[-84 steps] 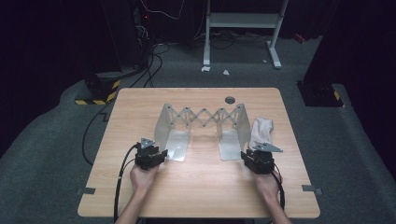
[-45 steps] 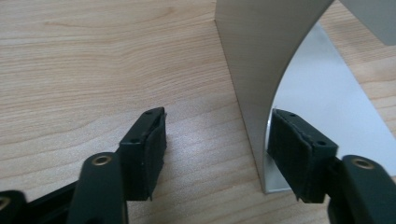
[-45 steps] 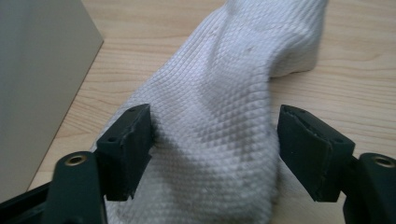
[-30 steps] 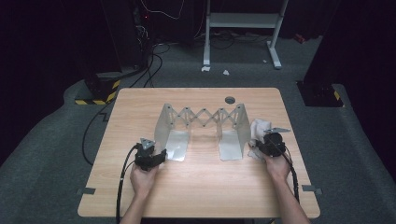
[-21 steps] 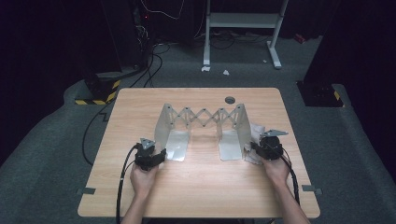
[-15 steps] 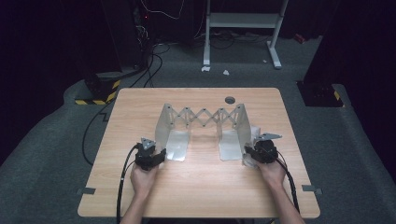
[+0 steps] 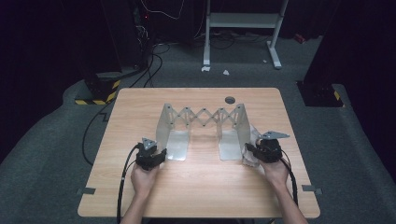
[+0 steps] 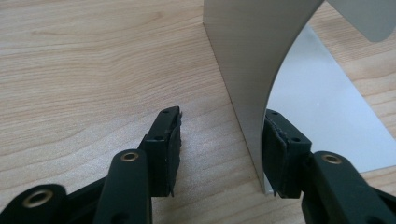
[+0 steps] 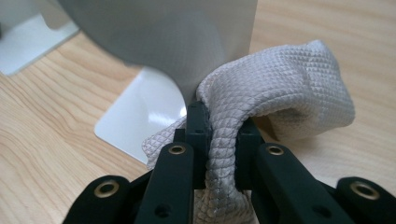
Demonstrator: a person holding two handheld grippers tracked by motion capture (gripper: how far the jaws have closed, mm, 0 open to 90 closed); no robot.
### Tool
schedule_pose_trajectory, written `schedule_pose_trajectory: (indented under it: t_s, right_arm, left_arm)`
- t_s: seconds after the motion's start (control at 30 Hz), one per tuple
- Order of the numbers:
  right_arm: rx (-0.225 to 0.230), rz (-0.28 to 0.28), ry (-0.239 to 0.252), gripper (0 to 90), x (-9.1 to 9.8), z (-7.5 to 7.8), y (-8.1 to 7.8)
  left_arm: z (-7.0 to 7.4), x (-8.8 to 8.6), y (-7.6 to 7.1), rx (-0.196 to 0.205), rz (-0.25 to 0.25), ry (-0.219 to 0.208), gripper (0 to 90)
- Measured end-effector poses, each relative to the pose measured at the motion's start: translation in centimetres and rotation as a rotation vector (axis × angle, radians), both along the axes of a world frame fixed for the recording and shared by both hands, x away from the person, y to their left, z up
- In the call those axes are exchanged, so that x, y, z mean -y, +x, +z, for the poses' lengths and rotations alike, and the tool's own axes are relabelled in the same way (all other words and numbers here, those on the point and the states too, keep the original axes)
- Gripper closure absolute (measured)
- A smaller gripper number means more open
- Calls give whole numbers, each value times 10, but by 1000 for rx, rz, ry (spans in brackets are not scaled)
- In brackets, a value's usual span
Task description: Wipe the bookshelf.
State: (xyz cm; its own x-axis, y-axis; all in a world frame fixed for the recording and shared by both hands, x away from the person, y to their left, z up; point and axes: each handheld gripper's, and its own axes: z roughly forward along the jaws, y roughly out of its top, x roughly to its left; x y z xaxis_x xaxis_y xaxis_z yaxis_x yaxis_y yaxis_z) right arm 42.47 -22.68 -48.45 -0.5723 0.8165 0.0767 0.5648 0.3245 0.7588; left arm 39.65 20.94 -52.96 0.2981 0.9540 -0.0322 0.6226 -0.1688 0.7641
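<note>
The landmark is an expandable metal rack (image 7: 203, 130) of two curved grey sheet-metal end plates joined by a scissor lattice, standing upright near the middle of the light wooden surface (image 7: 201, 196).

Left tool (image 7: 154, 153): held at the near left corner of the rack, just in front of the left end plate's foot. In the left gripper view its two black jaws straddle the near edge of that upright curved plate (image 8: 247, 70). One pad (image 8: 173, 144) stands clear of the metal, with bare wood showing in the gap. The other pad (image 8: 275, 149) lies against, or just beside, the plate's inner face; contact cannot be settled. The jaws stand roughly half open and have just been closing, with the plate edge between them but not yet clamped.

Right tool (image 7: 254, 154): held at the near right corner of the rack, just outside the right end plate. Its jaws are drawn close together and pinch a fold of a white, waffle-textured cloth (image 9: 280, 88). The right gripper view shows the fabric rising between the pads, bunching over them and drooping to the far side, where it touches the lower edge of the right end plate (image 9: 187, 42). In the high view the cloth (image 7: 252, 161) appears as a pale bundle beside that plate's foot.
</note>
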Motion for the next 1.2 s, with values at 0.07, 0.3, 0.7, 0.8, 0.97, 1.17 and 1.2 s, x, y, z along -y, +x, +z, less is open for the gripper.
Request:
schedule_pose_trajectory:
  t_s: [0.07,0.3,0.7,0.8,0.97,1.17,1.2]
  right_arm:
    - [15,2,11,815,2,7,0]
    - [53,8,31,813,2,26,-7]
    - [-69,11,-27,812,-8,-18,5]
    - [-102,6,-40,812,-9,-27,9]
    - [-76,5,4,811,-8,-16,6]
    - [-6,24,39,811,-7,21,1]
    - [4,25,41,811,-7,25,1]
  left_arm:
    - [0,1,0,1,0,-1,504]
    - [0,1,0,0,-7,-3,520]
    - [0,1,1,-1,-12,-1,520]
    - [0,1,1,0,-15,-2,527]
    - [0,2,0,4,-30,5,564]
    - [0,4,0,5,-36,5,582]
    - [0,4,0,5,-37,6,583]
